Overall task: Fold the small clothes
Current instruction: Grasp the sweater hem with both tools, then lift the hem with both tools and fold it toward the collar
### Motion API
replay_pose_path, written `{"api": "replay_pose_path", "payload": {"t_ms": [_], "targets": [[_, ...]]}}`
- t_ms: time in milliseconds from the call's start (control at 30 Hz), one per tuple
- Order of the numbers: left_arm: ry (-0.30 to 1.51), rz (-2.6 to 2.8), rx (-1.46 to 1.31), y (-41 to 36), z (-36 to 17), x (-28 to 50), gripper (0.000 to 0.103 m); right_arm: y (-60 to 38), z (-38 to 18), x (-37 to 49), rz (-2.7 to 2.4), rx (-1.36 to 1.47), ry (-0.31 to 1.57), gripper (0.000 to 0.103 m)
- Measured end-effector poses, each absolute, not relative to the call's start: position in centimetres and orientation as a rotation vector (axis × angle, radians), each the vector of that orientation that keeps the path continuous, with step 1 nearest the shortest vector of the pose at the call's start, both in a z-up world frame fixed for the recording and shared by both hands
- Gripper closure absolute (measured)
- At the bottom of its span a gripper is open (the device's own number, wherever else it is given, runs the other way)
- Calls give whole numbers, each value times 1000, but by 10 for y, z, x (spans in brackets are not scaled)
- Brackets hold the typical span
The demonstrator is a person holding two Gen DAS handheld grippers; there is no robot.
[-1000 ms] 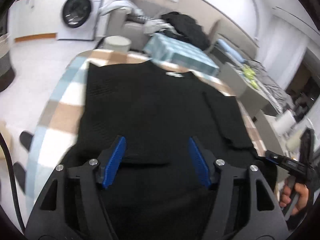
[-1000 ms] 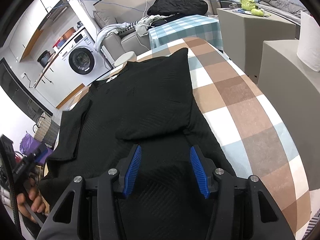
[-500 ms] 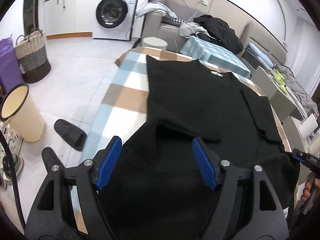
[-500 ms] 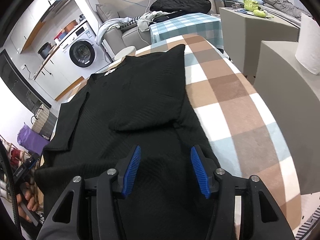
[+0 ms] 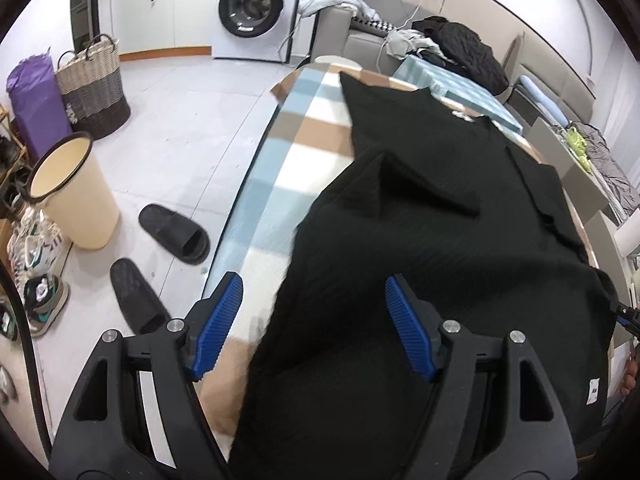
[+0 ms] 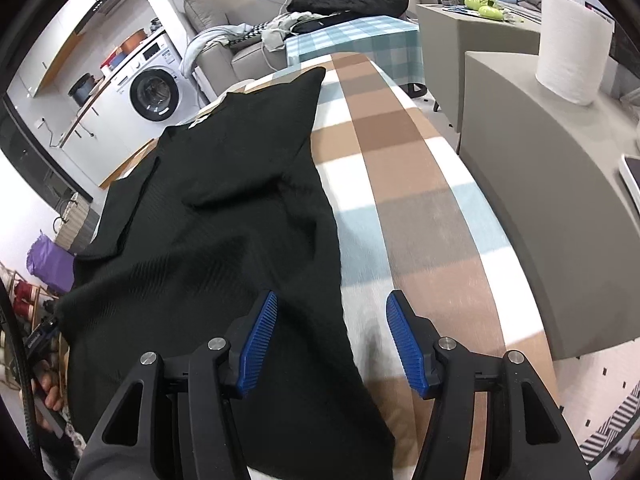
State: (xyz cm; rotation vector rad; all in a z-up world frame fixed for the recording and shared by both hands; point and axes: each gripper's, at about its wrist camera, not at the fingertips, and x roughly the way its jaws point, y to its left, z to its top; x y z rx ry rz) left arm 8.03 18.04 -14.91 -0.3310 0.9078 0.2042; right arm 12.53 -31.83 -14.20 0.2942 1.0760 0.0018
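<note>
- while the ribbed black knit top lies flat on the plaid tablecloth, sleeves folded inward:
- left gripper jaws have just been opening, grasping nothing.
- right gripper jaws have just been opening, hem edge between, unpinched.

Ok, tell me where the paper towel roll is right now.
The paper towel roll stands upright at the upper right of the right wrist view, on a grey cabinet beside the checked table, right of the black garment.

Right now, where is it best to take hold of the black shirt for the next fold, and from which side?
Probably the shirt's bottom corners: left gripper from the left edge, right gripper from the right. Both sleeves are already folded in, and each edge lies between open fingers.
</note>
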Motion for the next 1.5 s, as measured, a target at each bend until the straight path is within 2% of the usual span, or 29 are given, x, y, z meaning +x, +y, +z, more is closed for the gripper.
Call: {"api": "replay_pose_path", "payload": {"t_ms": [667,700,733,767,800,833,867,900,1233,1500], "targets": [[975,134,-228,138,-160,69,33,-282,-156,113,164,128,1079,45],[973,132,-227,138,-159,69,35,-280,-157,114,157,114,1074,47],[972,131,-226,137,-159,70,42,-280,-158,114,153,102,1072,56],[970,127,-228,138,-159,70,55,-278,-159,115,153,89,1072,69],[968,124,-229,139,-158,70,64,-278,-160,116,151,78,1066,74],[966,126,-231,140,-158,71,79,-278,-160,116,149,73,1055,80],[962,126,-234,142,-157,71,94,-279,-159,116,154,78,1042,90],[954,125,-241,144,-156,71,99,-281,-157,117,147,89,1028,96],[786,136,-325,171,-113,45,101,-307,-111,101,196,234,800,99],[822,116,-345,174,-119,42,100,-307,-126,110,187,241,888,98]]}}
